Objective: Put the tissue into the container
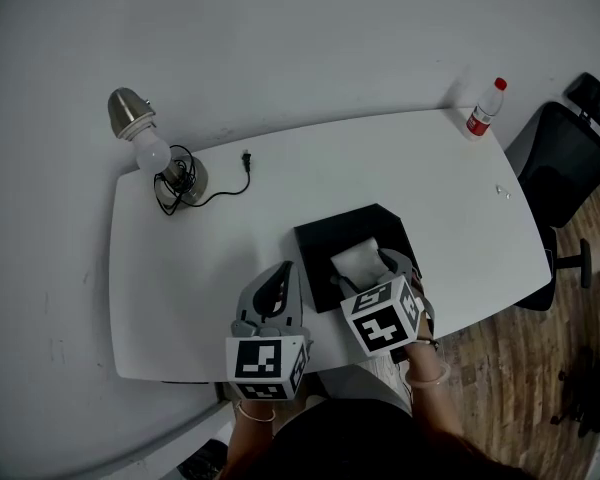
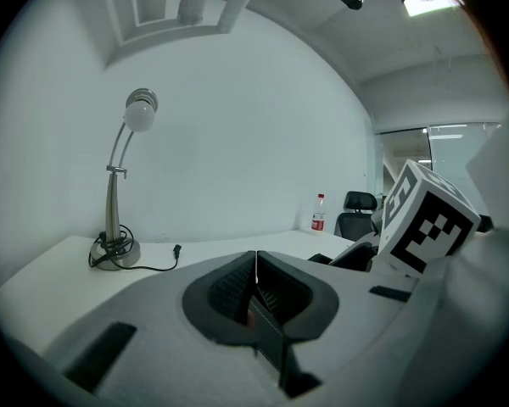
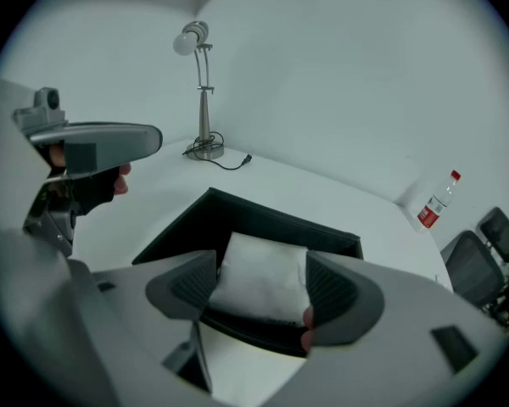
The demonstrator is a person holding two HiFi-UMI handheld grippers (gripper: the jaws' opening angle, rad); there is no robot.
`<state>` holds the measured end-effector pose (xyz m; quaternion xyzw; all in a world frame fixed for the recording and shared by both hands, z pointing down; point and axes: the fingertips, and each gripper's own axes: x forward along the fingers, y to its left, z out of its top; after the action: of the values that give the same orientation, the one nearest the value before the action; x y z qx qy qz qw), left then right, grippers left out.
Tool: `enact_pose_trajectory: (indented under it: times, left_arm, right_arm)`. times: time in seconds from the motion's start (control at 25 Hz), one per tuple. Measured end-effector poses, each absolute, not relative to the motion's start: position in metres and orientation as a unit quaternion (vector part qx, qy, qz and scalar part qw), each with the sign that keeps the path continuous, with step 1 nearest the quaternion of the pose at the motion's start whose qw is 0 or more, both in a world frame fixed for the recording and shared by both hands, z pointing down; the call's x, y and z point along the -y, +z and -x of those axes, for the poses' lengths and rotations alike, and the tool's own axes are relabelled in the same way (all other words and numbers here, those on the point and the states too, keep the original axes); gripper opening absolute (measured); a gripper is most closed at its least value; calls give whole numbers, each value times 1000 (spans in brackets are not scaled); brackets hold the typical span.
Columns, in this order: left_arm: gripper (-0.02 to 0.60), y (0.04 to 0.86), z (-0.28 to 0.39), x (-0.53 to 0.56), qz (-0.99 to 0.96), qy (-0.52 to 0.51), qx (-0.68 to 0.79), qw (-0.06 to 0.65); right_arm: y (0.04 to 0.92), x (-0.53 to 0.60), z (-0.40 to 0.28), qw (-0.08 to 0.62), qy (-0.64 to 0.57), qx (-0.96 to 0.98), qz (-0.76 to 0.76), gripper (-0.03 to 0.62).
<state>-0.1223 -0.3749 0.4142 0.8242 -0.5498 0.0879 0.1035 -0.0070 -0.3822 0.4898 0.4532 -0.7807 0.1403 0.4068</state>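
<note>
A white tissue pack point(image 3: 263, 280) sits between the jaws of my right gripper point(image 3: 263, 285), which is shut on it and holds it over the black square container point(image 3: 195, 223). In the head view the tissue pack point(image 1: 358, 261) shows white above the container point(image 1: 325, 243), near the table's front edge, just ahead of the right gripper point(image 1: 388, 273). My left gripper point(image 1: 277, 290) hovers left of the container, its jaws pressed together with nothing in them. The left gripper view shows its own jaws point(image 2: 255, 293) shut and the right gripper's marker cube point(image 2: 426, 219) at the right.
A desk lamp point(image 1: 152, 148) with a coiled cord and plug point(image 1: 246, 158) stands at the back left of the white table point(image 1: 280, 183). A red-labelled water bottle point(image 1: 485, 108) is at the back right corner. A black office chair point(image 1: 570, 158) stands beyond the right edge.
</note>
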Motion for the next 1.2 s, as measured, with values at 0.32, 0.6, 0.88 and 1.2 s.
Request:
enact_pose_trajectory:
  times: [0.32,0.6,0.88,1.2]
  left_arm:
    - [28,400,123,356,-826,80,551,86]
    - [28,386,123,334,-827,71,553,73]
    - [28,373,122,307,-829,64,553,55]
    - [28,363,117,263,-831,55,551,43]
  right_arm:
    - [461,373,2,345,116,793,-489,336]
    - [439,358,-5,317,91,790,-516,247]
    - [423,330,-6,299,74,793,-526,230]
    - [403,288,-6,280,47,796,-534,195]
